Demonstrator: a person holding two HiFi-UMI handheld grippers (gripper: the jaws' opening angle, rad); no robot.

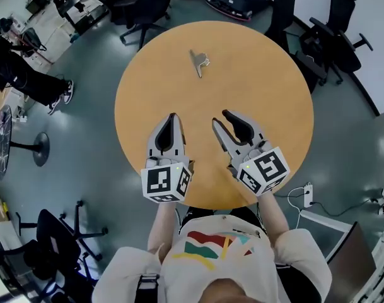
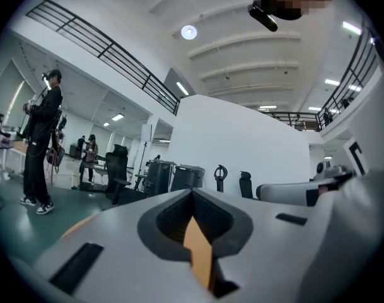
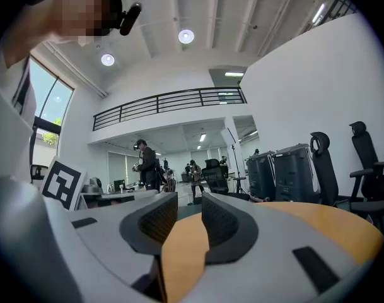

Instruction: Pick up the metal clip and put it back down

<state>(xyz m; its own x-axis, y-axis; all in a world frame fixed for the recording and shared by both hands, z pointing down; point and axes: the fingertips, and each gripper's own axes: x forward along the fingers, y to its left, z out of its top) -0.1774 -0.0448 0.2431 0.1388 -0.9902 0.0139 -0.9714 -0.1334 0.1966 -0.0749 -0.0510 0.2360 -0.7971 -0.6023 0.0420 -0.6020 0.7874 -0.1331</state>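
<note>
Head view: round wooden table [image 1: 267, 87]. The metal clip [image 1: 200, 61] lies on its far half, a little left of centre, well apart from both tools. The clip is small in this view; it appears to lie on its side with one arm pointing toward the near edge, but this is not certain.

Left gripper [image 1: 173, 118]: over the near-left part of the table, pointing away from the person. In the left gripper view [image 2: 192, 194] the jaw tips meet, with only a wedge of tabletop showing behind them. Nothing is held.

Right gripper [image 1: 221, 118]: just beside the left one, on the near-right, angled slightly left. In the right gripper view [image 3: 188, 207] the jaws stand apart, with bare tabletop and floor in the gap. It is empty.

Surroundings: black office chairs [image 1: 144, 11] beyond the far edge. A person [image 1: 21, 74] in dark clothes stands on the floor at far left.
</note>
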